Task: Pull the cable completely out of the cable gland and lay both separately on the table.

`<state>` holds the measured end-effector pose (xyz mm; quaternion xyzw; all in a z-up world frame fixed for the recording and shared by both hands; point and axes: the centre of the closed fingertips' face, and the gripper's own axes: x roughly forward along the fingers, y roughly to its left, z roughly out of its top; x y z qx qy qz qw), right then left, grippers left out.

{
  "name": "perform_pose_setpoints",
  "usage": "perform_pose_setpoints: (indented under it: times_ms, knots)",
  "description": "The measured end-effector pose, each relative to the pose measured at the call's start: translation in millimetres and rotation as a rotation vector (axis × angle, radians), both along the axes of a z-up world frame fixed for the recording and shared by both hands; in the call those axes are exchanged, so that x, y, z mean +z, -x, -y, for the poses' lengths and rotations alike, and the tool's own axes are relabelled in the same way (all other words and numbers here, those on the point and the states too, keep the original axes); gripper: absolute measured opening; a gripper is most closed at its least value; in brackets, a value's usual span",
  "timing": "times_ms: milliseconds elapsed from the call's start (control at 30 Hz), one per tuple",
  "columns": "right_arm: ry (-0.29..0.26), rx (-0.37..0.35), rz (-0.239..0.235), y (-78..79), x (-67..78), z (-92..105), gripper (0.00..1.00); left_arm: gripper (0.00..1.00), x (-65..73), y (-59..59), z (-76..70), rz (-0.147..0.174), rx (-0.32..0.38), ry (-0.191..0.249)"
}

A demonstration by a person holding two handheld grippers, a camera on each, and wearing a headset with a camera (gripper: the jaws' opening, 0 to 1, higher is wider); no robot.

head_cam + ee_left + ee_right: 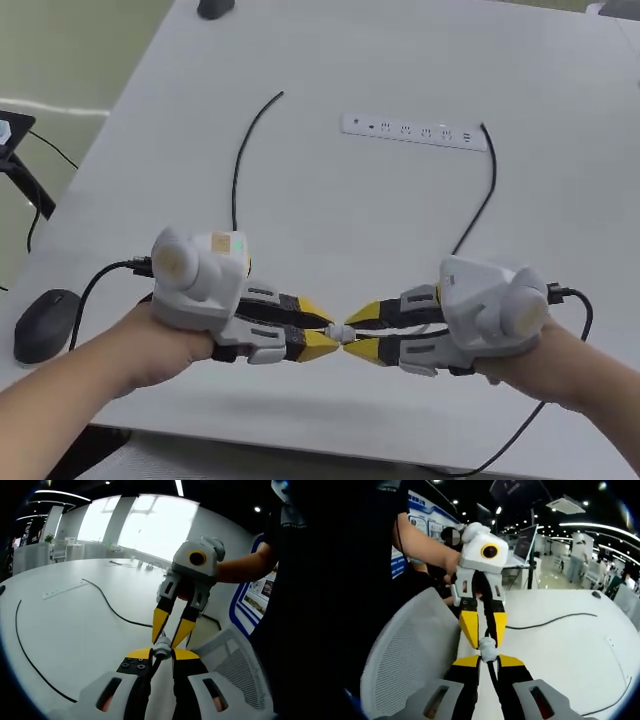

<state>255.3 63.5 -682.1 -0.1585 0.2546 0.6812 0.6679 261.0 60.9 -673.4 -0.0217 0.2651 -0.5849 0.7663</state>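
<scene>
Your hands: left hand point(140, 350) and right hand point(565, 365) are at the near edge of the worktop point(330, 210). Each holds one hand-held gripper above the surface.
Left hand-held gripper point(327, 335): points to your right, tip to tip with the other hand-held gripper. Its jaws are drawn almost together, and the yellow tips pinch the cable gland.
Right hand-held gripper point(357, 335): points to your left. Its jaws are drawn narrow. In the right gripper view the cable lies clamped between them, just behind the cable gland.
Cable gland point(345, 333): small pale grey piece, directly between the two pairs of yellow tips and clear of the worktop.
Cable point(494, 677): dark. It leaves the cable gland and runs back between the right jaws. You cannot tell how much of it sits inside the cable gland.
Power strip point(415, 132): white, flat on the far half of the worktop, well apart from both hand-held grippers. Its black lead point(487, 190) curves toward you on the right.
Loose cord point(238, 165): black, on the worktop left of the power strip.
Mouse point(45, 325): dark, near the worktop's left edge and near your left hand.
Chair point(405, 650): grey mesh back, just beside the near worktop edge.
</scene>
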Motion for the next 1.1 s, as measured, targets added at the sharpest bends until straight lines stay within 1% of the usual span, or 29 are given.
perform_pose_setpoints:
  times_ms: [33, 67, 100, 133, 167, 233, 267, 300, 333, 367, 400, 467, 500, 567, 600, 633, 700, 733, 833, 900, 967, 1033, 1100]
  knots:
    - [0.021, -0.026, -0.04, -0.6, -3.0, 2.1, 0.1, 0.15, -0.1, 0.4, 0.1, 0.006, -0.002, -0.003]
    - [-0.006, -0.013, -0.012, -3.8, -0.5, 0.4, 0.11, 0.15, -0.1, 0.7, 0.1, 0.009, -0.002, -0.003]
    - [-0.024, -0.028, -0.056, -1.9, 1.1, -0.6, 0.13, 0.15, -0.2, 0.9, 0.0, 0.007, -0.002, -0.003]
    - [-0.018, -0.057, -0.126, 0.7, 0.5, 1.6, 0.17, 0.15, -0.4, 1.3, -0.1, 0.01, -0.002, -0.004]
    - [-0.005, -0.087, -0.182, 0.7, -1.0, 3.8, 0.2, 0.15, -0.7, 1.4, -0.4, 0.011, -0.003, -0.005]
    - [-0.024, -0.093, -0.237, 0.5, 1.9, 5.8, 0.24, 0.15, -0.7, 1.9, -0.8, 0.015, -0.006, -0.009]
    - [-0.028, -0.113, -0.293, -0.3, 2.9, 8.8, 0.23, 0.15, 0.0, 2.3, -1.0, 0.019, -0.007, -0.009]
    - [-0.033, -0.138, -0.368, 0.3, 3.8, 10.1, 0.22, 0.15, 0.3, 2.3, -1.3, 0.022, -0.008, -0.008]
    - [-0.019, -0.173, -0.513, 3.6, 4.4, 13.5, 0.22, 0.15, 0.6, 2.8, -1.3, 0.025, -0.011, -0.009]
    - [-0.041, -0.185, -0.558, 2.1, 6.5, 13.3, 0.22, 0.15, 1.3, 3.2, -1.2, 0.028, -0.012, -0.009]
    - [-0.092, -0.18, -0.581, -0.3, 12.0, 11.7, 0.22, 0.15, 2.1, 3.8, -1.1, 0.033, -0.014, -0.009]
    - [-0.109, -0.196, -0.655, -0.3, 14.3, 11.4, 0.22, 0.15, 3.1, 4.3, -1.1, 0.035, -0.015, -0.005]
    - [-0.108, -0.204, -0.67, -0.5, 13.1, 11.4, 0.22, 0.15, 3.6, 4.8, -1.1, 0.037, -0.015, -0.005]
    - [-0.105, -0.202, -0.656, -2.2, 8.3, 11.6, 0.22, 0.15, 3.6, 5.7, -1.3, 0.043, -0.017, -0.007]
    - [-0.108, -0.203, -0.658, -0.2, 8.3, 10.0, 0.22, 0.15, 3.5, 6.1, -1.3, 0.044, -0.018, -0.008]
    - [-0.115, -0.201, -0.68, 1.8, 8.6, 8.5, 0.22, 0.15, 3.2, 6.7, -1.4, 0.048, -0.02, -0.01]
    - [-0.12, -0.196, -0.693, 3.0, 7.7, 7.3, 0.2, 0.15, 2.5, 8.7, -1.2, 0.055, -0.027, -0.016]
    - [-0.121, -0.188, -0.701, 3.4, 7.0, 7.2, 0.19, 0.15, 2.5, 9.4, -1.0, 0.053, -0.029, -0.016]
    - [-0.131, -0.175, -0.744, 5.1, 8.9, 5.3, 0.17, 0.15, 2.9, 11.5, 0.4, 0.057, -0.039, -0.016]
    - [-0.128, -0.161, -0.747, 7.6, 9.8, 3.5, 0.17, 0.15, 3.0, 12.1, 1.5, 0.06, -0.045, -0.016]
    - [-0.114, -0.142, -0.743, 7.8, 6.6, 3.3, 0.16, 0.15, 3.4, 12.5, 2.7, 0.061, -0.051, -0.015]
    - [-0.116, -0.142, -0.752, 5.8, 6.5, 2.2, 0.14, 0.15, 4.6, 12.0, 3.4, 0.071, -0.055, -0.018]
    - [-0.12, -0.135, -0.76, 7.7, 8.7, 1.0, 0.12, 0.15, 5.0, 10.7, 3.6, 0.073, -0.058, -0.021]
